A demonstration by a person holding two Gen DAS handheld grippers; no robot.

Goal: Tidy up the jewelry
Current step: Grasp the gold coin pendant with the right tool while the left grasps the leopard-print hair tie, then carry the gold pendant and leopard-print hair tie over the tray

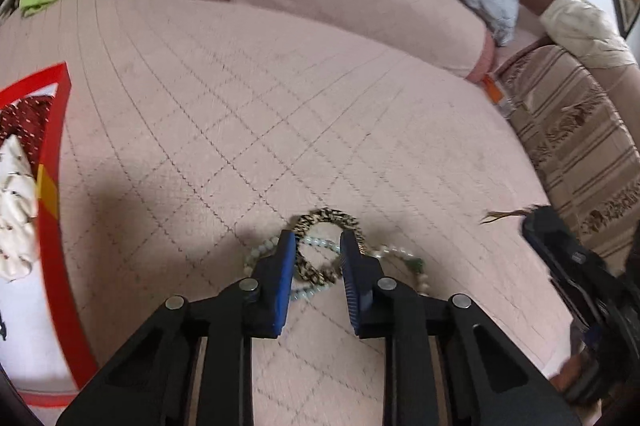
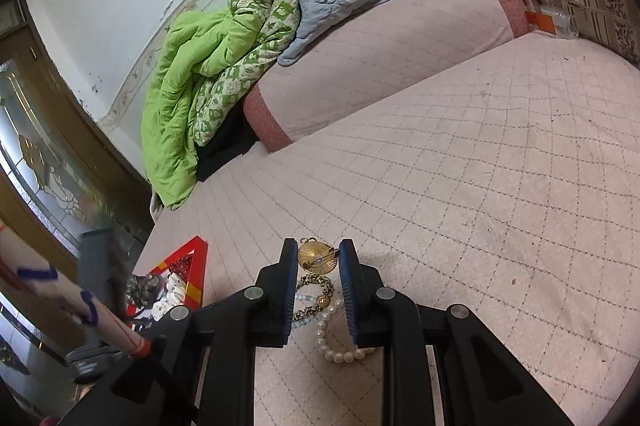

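Gold and black links of a chain bracelet (image 1: 320, 250) are seen lying in a small heap on the pink quilted bed (image 1: 280, 106), tangled with a pale green bead strand (image 1: 320, 241) and a white pearl strand (image 2: 340, 346). The picking-up step appears to be in hand: pieces are being singled out of the heap, presumably to be carried to the red box (image 1: 54, 186) lying on the bed to the left, where light-coloured items are already visible.

The left tongs (image 1: 318, 258) are held partly open, straddling the chain bracelet; whether the blue pads touch it cannot be told, and nothing is clamped yet. The right tongs (image 2: 319, 258) are set narrow, and a round gold brooch (image 2: 314, 255) sits between the tips, its pin spanning the gap; it looks gripped, though firm contact is not certain.

For the next move, a closing of the left tongs on the chain alone would be called for, with a slow lift so that the bead strands are not dragged along.
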